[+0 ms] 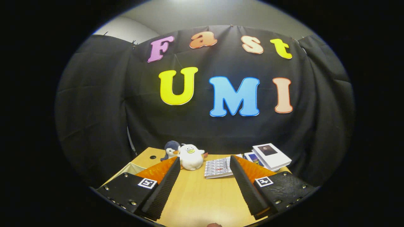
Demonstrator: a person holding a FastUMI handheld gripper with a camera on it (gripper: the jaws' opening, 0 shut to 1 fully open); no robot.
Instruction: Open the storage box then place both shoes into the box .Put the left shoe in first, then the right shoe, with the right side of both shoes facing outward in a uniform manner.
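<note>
My gripper [205,160] is open, its two fingers spread wide above a wooden table [202,195] with nothing between them. Bare tabletop lies in the gap between the fingers. The gripper is raised and looks toward the back of the table and the booth's black cloth wall.
At the back of the table, just beyond the left finger, stand a white plush toy [191,156] and a dark blue penguin plush [171,149]. A patterned booklet [217,167] lies flat near the middle back. A stack of white books [268,156] sits beyond the right finger.
</note>
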